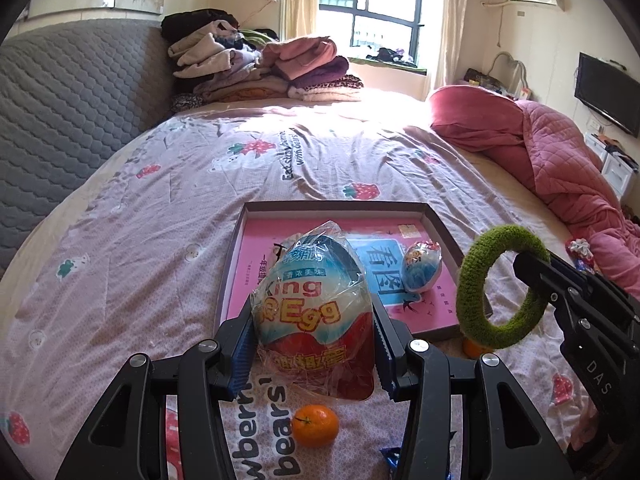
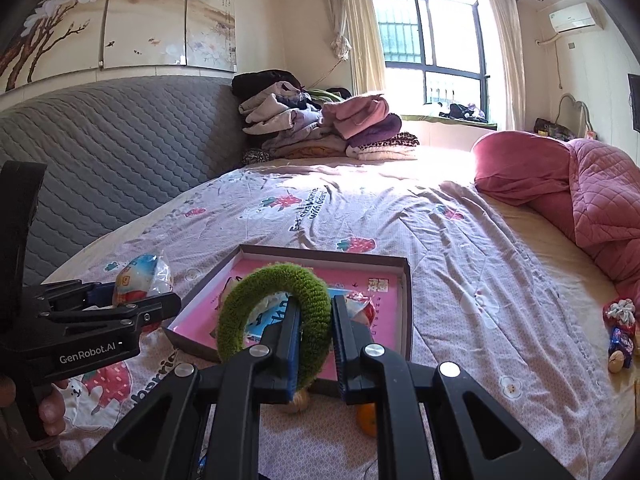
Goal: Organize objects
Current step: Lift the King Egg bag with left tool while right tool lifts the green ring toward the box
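Note:
My left gripper (image 1: 314, 344) is shut on a large wrapped King Egg toy (image 1: 312, 312) and holds it above the bed, just in front of a shallow box lid tray (image 1: 436, 220) with a pink bottom. A smaller wrapped egg (image 1: 422, 268) lies inside the tray. My right gripper (image 2: 314, 344) is shut on a green knitted ring (image 2: 276, 312), held upright over the tray's near edge (image 2: 192, 340); the ring also shows in the left wrist view (image 1: 500, 284). The left gripper with its egg (image 2: 140, 280) shows at the left of the right wrist view.
An orange mandarin (image 1: 315, 425) lies on the strawberry-print bedsheet under my left gripper; another mandarin (image 2: 366, 418) lies under my right. Small wrapped candies (image 2: 620, 332) lie to the right. Folded clothes (image 1: 256, 64) and a pink quilt (image 1: 560, 152) lie farther back.

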The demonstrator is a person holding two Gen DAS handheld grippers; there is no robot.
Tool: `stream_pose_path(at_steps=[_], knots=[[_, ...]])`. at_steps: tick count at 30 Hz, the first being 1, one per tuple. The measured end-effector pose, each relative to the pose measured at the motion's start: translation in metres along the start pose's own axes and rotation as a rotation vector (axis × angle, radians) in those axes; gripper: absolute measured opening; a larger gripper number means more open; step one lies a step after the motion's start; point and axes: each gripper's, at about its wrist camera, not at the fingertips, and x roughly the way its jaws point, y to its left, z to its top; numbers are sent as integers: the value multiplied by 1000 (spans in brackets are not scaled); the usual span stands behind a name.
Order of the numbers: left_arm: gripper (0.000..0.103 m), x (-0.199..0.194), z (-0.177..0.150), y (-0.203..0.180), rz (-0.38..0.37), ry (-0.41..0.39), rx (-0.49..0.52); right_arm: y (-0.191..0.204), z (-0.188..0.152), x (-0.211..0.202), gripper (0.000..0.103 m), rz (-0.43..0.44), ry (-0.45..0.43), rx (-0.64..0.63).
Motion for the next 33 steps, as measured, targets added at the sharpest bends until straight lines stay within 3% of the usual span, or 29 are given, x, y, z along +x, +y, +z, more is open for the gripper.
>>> stream_pose_path(at_steps=[17, 33], knots=[[52, 20, 31, 16, 38, -9, 9, 9, 42, 20, 15, 8, -69, -48], [52, 52, 28, 26, 55, 5, 9, 14, 44, 45, 15, 18, -69, -76]])
